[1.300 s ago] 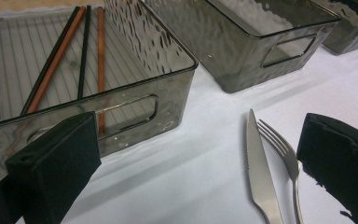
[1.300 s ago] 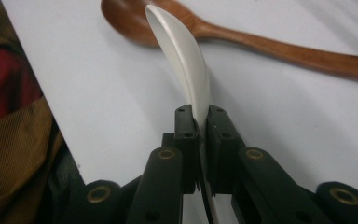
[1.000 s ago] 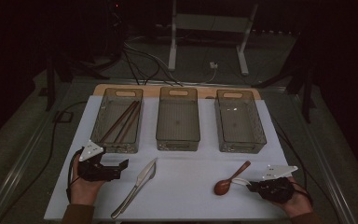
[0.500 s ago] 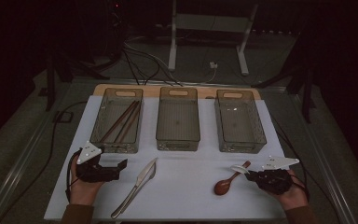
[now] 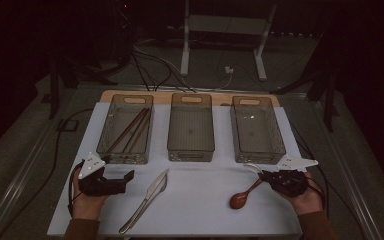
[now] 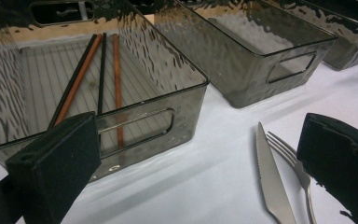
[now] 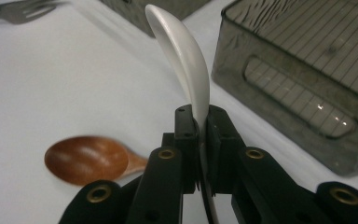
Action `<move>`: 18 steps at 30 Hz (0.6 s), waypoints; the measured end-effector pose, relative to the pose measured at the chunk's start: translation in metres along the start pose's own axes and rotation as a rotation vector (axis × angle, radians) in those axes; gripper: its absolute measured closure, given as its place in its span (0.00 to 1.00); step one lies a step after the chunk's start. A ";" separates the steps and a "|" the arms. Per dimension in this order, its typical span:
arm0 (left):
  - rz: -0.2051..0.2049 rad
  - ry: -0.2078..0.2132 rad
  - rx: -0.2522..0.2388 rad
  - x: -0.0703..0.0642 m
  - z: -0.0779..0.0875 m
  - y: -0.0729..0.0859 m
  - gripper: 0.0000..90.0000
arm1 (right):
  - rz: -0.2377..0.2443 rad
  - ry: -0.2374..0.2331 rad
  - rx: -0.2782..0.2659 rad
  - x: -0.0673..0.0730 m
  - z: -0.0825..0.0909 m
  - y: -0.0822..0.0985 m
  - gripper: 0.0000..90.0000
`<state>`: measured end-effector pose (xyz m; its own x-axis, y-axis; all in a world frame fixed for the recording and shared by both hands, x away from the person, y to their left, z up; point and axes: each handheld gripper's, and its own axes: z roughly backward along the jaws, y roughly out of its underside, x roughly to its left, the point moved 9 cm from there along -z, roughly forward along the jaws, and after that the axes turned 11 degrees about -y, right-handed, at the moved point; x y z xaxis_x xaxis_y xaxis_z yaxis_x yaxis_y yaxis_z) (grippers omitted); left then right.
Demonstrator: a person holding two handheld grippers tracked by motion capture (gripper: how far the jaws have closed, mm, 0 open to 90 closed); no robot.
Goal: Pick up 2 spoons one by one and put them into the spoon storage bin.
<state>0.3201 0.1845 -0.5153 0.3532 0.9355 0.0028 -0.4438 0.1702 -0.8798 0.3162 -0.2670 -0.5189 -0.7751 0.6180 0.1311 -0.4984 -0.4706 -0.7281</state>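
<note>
My right gripper [image 5: 266, 175] is shut on the handle of a white spoon [image 7: 186, 60], whose bowl curves up and away from the jaws. It hangs just above the white mat, in front of the right-hand clear bin [image 5: 257, 131]. A brown wooden spoon [image 5: 240, 199] lies on the mat just left of it, also seen below the jaws as the wooden spoon [image 7: 86, 158]. My left gripper [image 5: 126, 178] rests at the front left, open, with nothing between its jaws. A knife [image 6: 272, 182] and a fork [image 6: 292, 158] lie ahead of it.
Three clear bins stand in a row at the back of the mat. The left bin [image 5: 126, 129] holds several chopsticks [image 6: 79, 79]; the middle bin [image 5: 191, 127] and the right bin hold nothing. The knife [image 5: 145, 200] lies at the front centre. Beyond the table the floor is dark, with cables.
My right gripper has lifted off the mat and moved a little toward the right bin, with the white spoon in it. The left gripper has stayed put.
</note>
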 end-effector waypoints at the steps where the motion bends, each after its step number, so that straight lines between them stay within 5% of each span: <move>1: 0.000 0.000 -0.003 0.000 0.000 0.000 0.01 | 0.000 0.002 -0.004 0.000 -0.001 -0.002 0.94; 18: -0.024 0.006 -0.017 -0.003 0.002 0.000 0.01 | -0.019 0.026 -0.035 -0.005 -0.014 -0.028 0.94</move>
<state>0.3181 0.1824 -0.5143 0.3686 0.9293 0.0216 -0.4213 0.1877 -0.8873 0.3392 -0.2478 -0.5088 -0.7548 0.6433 0.1281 -0.4988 -0.4362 -0.7490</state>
